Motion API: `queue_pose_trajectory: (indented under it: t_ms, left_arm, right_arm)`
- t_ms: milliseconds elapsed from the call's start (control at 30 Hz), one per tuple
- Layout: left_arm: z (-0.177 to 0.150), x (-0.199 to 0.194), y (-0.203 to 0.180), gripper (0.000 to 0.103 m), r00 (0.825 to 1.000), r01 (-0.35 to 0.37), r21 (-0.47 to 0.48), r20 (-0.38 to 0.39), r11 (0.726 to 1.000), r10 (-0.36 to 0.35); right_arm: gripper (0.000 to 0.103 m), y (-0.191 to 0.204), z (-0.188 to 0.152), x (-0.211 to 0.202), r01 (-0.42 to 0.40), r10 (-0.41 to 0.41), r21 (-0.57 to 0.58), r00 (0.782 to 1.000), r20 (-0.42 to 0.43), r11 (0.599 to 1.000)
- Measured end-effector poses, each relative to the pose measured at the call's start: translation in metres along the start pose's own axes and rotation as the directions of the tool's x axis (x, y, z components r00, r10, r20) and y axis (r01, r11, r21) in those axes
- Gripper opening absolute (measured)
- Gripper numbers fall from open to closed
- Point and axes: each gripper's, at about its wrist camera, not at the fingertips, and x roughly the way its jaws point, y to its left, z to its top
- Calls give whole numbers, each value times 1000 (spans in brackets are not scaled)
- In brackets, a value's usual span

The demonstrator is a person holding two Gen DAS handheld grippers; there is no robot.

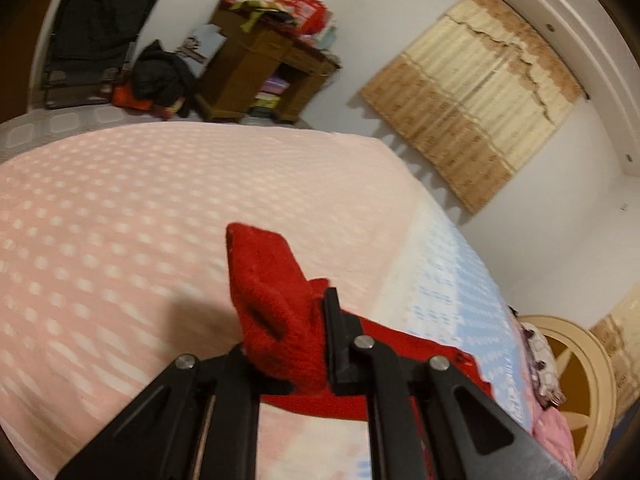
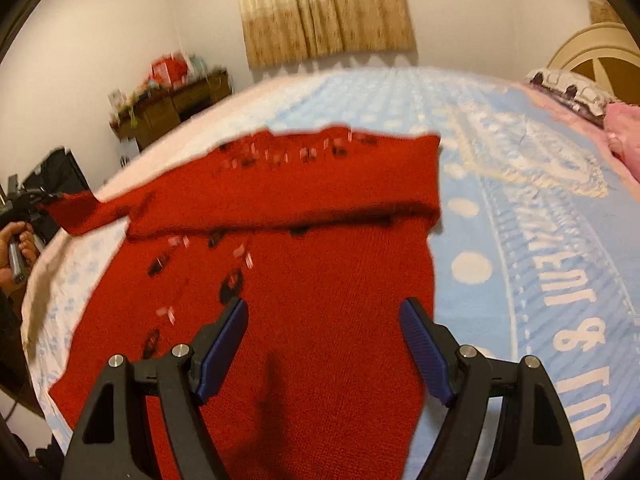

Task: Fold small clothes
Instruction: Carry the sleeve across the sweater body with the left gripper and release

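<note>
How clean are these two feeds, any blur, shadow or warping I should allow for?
Left wrist view: fisheye bends the bed edge and wall moulding; the bedspread smears with motion blur, while the left gripper, its jaws shut on the red sleeve, reads sharper. Right wrist view: the red sweater and its dark pattern streak; the open right gripper casts a dark shadow on the knit.
</note>
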Motion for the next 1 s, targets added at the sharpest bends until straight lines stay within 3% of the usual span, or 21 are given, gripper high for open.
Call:
queue_pose_trajectory:
  t_ms: [200, 367, 533, 633, 900, 1000]
  left_arm:
    - [-20, 4, -62, 10, 989, 136, 56, -59, 989, -133]
    - [-36, 2, -118, 10, 961, 262, 84, -111, 961, -252]
    - [-52, 1, -172, 10, 924, 363, 110, -168, 925, -343]
    - [-65, 4, -205, 3, 899, 417, 139, -212, 898, -384]
    - [-112, 22, -268, 3, 850, 495, 190, -308, 848, -427]
    - [-138, 27, -288, 3, 839, 512, 225, -338, 829, -426]
  right_arm:
    - [79, -6, 12, -43, -95, 94, -1, 989, 110, 996]
    - [79, -14, 10, -64, -66, 67, -11, 977, 205, 998]
    - [79, -19, 4, -55, -74, 71, 12, 981, 181, 997]
    - [79, -17, 1, -50, -81, 79, 6, 983, 163, 997]
    - [79, -17, -3, -41, -108, 105, 13, 984, 142, 994]
    - [79, -19, -3, -40, -112, 107, 27, 984, 139, 993]
